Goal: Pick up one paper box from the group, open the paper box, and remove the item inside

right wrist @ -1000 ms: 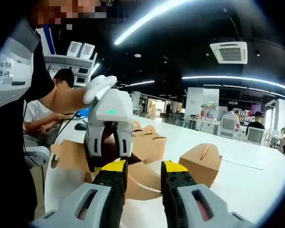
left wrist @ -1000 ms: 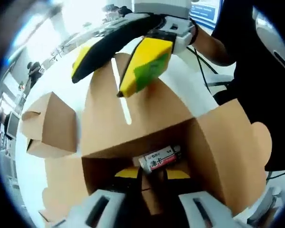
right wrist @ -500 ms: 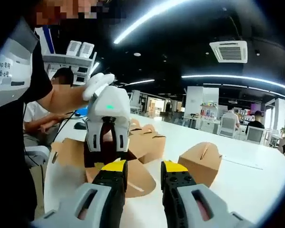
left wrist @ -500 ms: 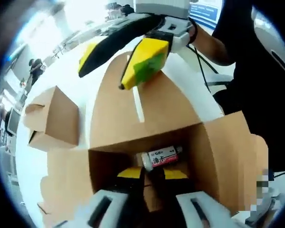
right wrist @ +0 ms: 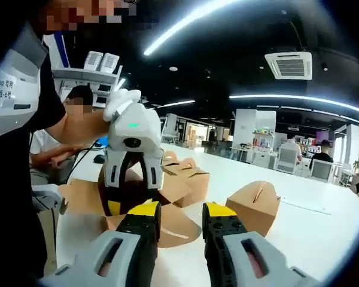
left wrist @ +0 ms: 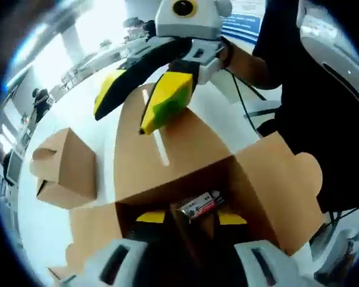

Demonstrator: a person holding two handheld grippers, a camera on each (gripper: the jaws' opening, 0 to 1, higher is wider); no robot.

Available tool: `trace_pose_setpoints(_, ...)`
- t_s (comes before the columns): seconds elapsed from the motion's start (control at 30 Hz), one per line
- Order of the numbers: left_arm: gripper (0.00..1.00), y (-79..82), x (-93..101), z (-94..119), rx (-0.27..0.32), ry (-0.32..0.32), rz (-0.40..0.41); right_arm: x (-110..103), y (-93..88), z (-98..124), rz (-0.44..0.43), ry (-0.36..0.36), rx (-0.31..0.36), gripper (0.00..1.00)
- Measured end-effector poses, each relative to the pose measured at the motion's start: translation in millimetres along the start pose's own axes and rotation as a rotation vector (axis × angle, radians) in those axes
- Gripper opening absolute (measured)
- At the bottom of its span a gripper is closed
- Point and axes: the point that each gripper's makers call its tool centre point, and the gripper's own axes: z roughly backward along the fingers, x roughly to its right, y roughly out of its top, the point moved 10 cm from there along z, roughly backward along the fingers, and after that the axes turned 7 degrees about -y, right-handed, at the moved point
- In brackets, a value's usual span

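In the left gripper view, the left gripper (left wrist: 191, 220) reaches down into the open box (left wrist: 185, 161), its yellow-tipped jaws a little apart on either side of a brown cardboard piece inside; whether they pinch it I cannot tell. Just beyond the tips, at the bottom of the box, lies the item (left wrist: 198, 204), a small tube with a white and red label. The box's flaps are spread wide on the white table (left wrist: 78, 113). The right gripper (left wrist: 140, 98) hangs over the far flap, jaws apart and empty. A closed box (left wrist: 63, 170) stands to the left.

In the right gripper view, the right gripper (right wrist: 179, 215) has its jaws parted with nothing between them. Ahead, the left gripper (right wrist: 130, 179) dips into the open box (right wrist: 167, 224), held by a gloved hand (right wrist: 121, 103). Another closed box (right wrist: 254, 206) sits to the right, and more boxes (right wrist: 185, 176) stand behind.
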Motion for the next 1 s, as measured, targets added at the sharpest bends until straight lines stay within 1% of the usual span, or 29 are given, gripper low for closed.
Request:
trace_pose_setpoints(0.07,0.37,3.2,0.3,-1.3,0.015,-0.007,-0.049,0.5,0.1,0.3,0.001,-0.001,-0.001,0.29)
trace_pose_setpoints(0.17,0.37,3.0,0.4,-3.5,0.015,-0.022,-0.053,1.5,0.0,0.5,-0.001,-0.003,-0.001,0.29)
trace_pose_setpoints(0.27,0.37,1.4,1.4,-10.2,-0.005,-0.040,-0.090,1.8,-0.6,0.2,-0.003,-0.004,-0.001,0.29)
trace_pose_setpoints(0.37,0.35,0.5,0.4,-17.3,-0.021,-0.049,-0.107,2.0,-1.4,-0.2,-0.003,-0.003,-0.002,0.29)
trace_pose_setpoints(0.43,0.34,-0.4,-0.9,-19.8,-0.029,-0.053,-0.110,2.0,-1.9,-0.4,-0.004,-0.003,-0.002,0.29)
trace_pose_setpoints(0.53,0.31,-0.3,-2.5,-20.5,-0.027,-0.058,-0.096,2.0,-2.5,-0.6,-0.004,-0.003,-0.005,0.29)
trace_pose_setpoints(0.6,0.30,-0.1,-3.6,-20.7,-0.027,-0.062,-0.091,1.9,-2.7,-0.8,-0.004,-0.004,-0.006,0.29)
trace_pose_setpoints(0.67,0.29,-0.9,-3.2,-21.6,-0.030,-0.064,-0.100,1.6,-2.7,-1.0,-0.005,-0.003,-0.004,0.29)
trace_pose_setpoints(0.87,0.23,-0.6,-2.6,-21.2,-0.067,-0.050,-0.118,1.7,-2.8,-0.7,-0.002,-0.009,-0.004,0.29)
trace_pose_setpoints(1.0,0.20,-1.3,-3.7,-17.6,-0.082,-0.010,-0.094,3.8,-3.1,1.4,-0.004,-0.022,-0.005,0.29)
